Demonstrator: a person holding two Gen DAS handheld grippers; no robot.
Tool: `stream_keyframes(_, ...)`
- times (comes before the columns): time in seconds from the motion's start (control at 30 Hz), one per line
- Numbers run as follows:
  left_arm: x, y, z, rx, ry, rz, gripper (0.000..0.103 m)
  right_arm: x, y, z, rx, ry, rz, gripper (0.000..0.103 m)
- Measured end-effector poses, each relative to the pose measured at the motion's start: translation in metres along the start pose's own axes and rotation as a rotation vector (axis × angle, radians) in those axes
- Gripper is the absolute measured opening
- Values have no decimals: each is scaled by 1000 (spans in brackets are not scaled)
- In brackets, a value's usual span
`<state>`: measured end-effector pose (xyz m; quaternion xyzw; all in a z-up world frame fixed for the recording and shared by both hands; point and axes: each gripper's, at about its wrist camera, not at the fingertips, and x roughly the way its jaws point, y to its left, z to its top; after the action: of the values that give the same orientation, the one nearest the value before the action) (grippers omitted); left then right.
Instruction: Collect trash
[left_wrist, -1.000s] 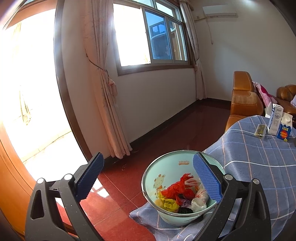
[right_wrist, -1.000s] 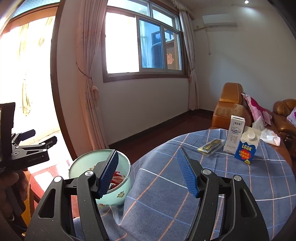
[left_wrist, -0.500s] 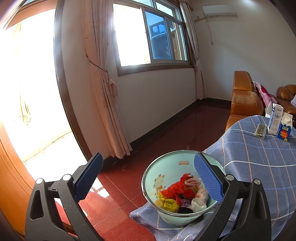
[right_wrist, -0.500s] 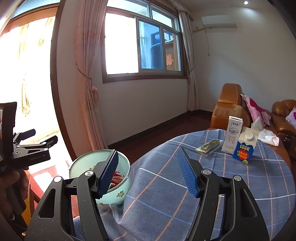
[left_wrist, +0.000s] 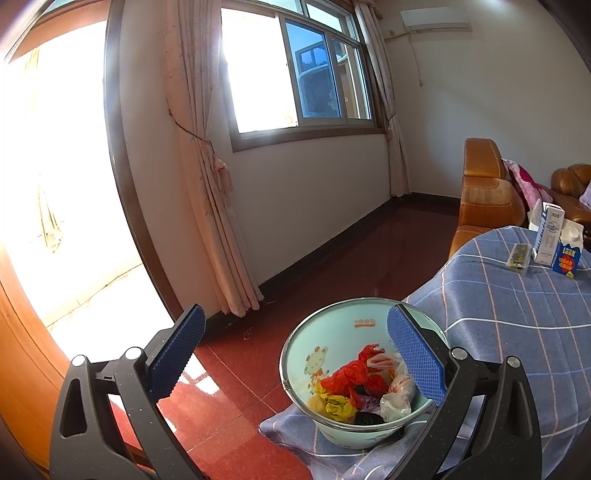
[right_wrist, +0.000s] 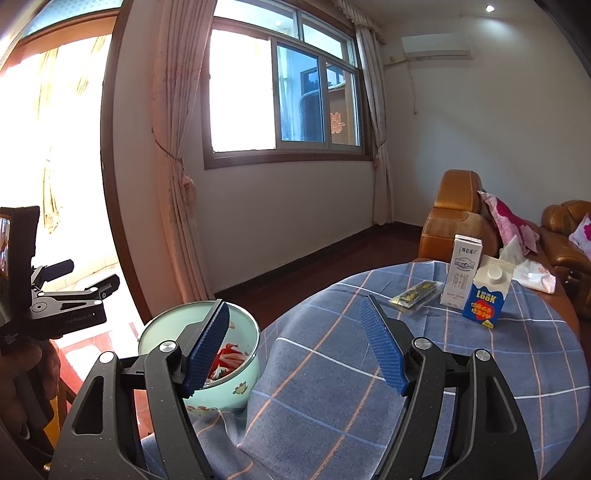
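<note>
both claws gape wide and hold nothing: the left gripper (left_wrist: 295, 354) hangs by the bowl (left_wrist: 332, 325), the right gripper (right_wrist: 295, 345) over the cloth (right_wrist: 461, 362). the bowl, at the near edge, already holds crumpled bags (left_wrist: 362, 387). farther back lie a wrapper (right_wrist: 415, 295), then a white carton (right_wrist: 461, 275) and a blue carton (right_wrist: 487, 293). probably empty, so light and crushable; pinch each carton across its flat sides. the wrapper looks thin and slippery; take an edge.

The table with blue checked cloth (right_wrist: 480, 369) carries 1 bowl (right_wrist: 240, 384), 2 cartons (right_wrist: 461, 277) and 1 flat packet (right_wrist: 415, 291).
</note>
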<state>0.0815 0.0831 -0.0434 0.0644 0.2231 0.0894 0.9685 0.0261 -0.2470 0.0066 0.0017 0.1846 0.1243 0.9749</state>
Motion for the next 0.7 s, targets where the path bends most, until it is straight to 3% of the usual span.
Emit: stream_keyframes(0.7, 10, -3, -5, 16, 41, 12, 97, -4, 1, -3, 4, -7, -6, 79)
